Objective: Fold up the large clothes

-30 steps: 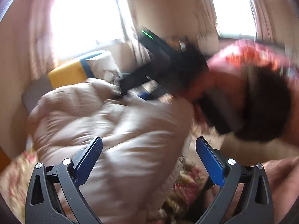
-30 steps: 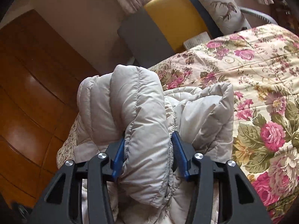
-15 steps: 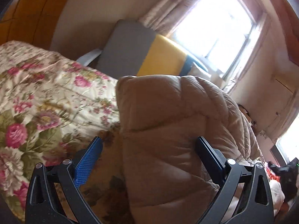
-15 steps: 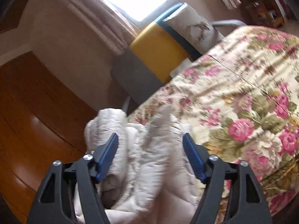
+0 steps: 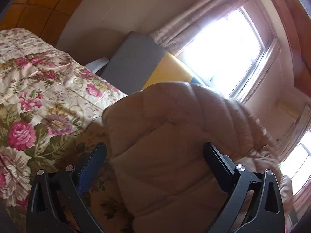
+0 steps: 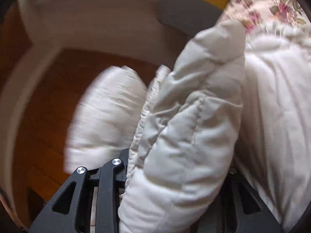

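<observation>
A puffy beige quilted jacket [image 5: 175,136] lies bunched on the floral bedspread [image 5: 38,81]. In the left wrist view my left gripper [image 5: 155,165] is open, its blue-padded fingers [image 5: 91,167] wide apart on either side of a thick fold of the jacket. In the right wrist view the jacket [image 6: 194,116] fills the frame and a fat padded fold sits between the fingers of my right gripper [image 6: 175,174]. The fold hides the right finger and both pads, so I cannot see how far the jaws stand apart. This view is motion-blurred.
A grey and yellow chair back [image 5: 140,66] stands behind the bed under a bright window [image 5: 223,58]. Wooden panelling [image 6: 48,106] lies to the left in the right wrist view. The bedspread's edge [image 6: 272,5] shows at the top right there.
The left gripper stays open around the jacket fold, now slightly closer. The right gripper, open half a second ago, has swung toward the wood panelling and now has a jacket fold between its fingers.
</observation>
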Tool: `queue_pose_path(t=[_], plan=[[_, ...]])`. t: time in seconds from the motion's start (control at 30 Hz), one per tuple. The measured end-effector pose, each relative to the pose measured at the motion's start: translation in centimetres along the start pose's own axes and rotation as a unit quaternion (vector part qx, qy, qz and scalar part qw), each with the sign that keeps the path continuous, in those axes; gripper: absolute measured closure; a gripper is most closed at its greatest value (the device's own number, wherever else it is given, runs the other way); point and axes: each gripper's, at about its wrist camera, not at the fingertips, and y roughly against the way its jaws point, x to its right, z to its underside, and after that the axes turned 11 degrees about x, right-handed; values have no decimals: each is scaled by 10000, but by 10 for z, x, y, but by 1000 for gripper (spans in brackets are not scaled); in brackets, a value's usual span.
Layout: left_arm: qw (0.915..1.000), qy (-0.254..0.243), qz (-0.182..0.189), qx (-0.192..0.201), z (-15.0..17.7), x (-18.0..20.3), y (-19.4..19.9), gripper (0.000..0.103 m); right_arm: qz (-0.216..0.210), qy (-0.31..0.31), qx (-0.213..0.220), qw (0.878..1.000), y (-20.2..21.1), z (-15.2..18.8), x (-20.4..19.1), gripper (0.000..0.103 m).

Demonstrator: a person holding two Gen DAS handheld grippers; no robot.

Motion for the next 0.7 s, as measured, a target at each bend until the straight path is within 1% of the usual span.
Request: queue_pose_path(t=[0.07, 0.1, 0.13, 0.17, 0.2, 0.23, 0.27, 0.3, 0.33, 0.37, 0.4, 0.43, 0.53, 0.57, 0.6, 0.63, 0.67, 0.7], plan=[[9996, -201, 195, -86, 1, 19, -8, 4, 134, 86, 51, 9999, 6, -1, 3, 79], [9977, -541, 375, -179, 3, 39, -13, 5, 348, 351, 130, 9987, 13, -1, -2, 79], [9951, -877, 398, -221, 7, 54, -18, 5, 541, 621, 191, 9964, 19, -1, -7, 79], [9882, -1423, 489, -272, 12, 79, -23, 4, 717, 859, 210, 9935, 24, -1, -10, 79], [9813, -1791, 619, -328, 16, 97, -27, 5, 910, 1083, 194, 9898, 27, 0, -12, 79], [9728, -2167, 711, -407, 22, 117, -31, 4, 1054, 1255, 179, 9863, 29, 1, -13, 79], [9622, -2553, 787, -536, 30, 136, -36, 4, 1146, 1371, 173, 9838, 30, 1, -14, 79], [9476, -2975, 945, -686, 43, 158, -42, 4, 1227, 1448, 176, 9817, 31, 2, -13, 81], [9359, -3267, 1070, -769, 54, 174, -45, 4, 1256, 1457, 197, 9811, 32, 2, -12, 81], [9236, -3568, 1120, -841, 65, 188, -48, 4, 1257, 1433, 245, 9814, 35, 1, -10, 81], [9093, -3902, 1132, -903, 79, 201, -52, 4, 1222, 1403, 350, 9819, 41, 1, -8, 81], [9027, -4041, 1169, -907, 87, 207, -55, 4, 1243, 1402, 474, 9811, 46, 0, -7, 81], [8991, -4081, 1289, -920, 102, 210, -62, 4, 1465, 1547, 786, 9739, 68, 5, -11, 81], [8951, -4159, 1307, -933, 107, 210, -65, 4, 1594, 1686, 888, 9686, 78, 6, -14, 80], [8890, -4284, 1332, -911, 113, 211, -66, 4, 1763, 1873, 973, 9614, 88, 8, -18, 76], [8833, -4403, 1348, -875, 117, 213, -65, 4, 1978, 2081, 1054, 9521, 99, 11, -23, 66], [8780, -4517, 1347, -833, 120, 216, -65, 4, 2172, 2284, 1140, 9422, 109, 16, -27, 61], [8721, -4645, 1320, -786, 124, 219, -64, 4, 2270, 2427, 1220, 9352, 121, 19, -31, 51]])
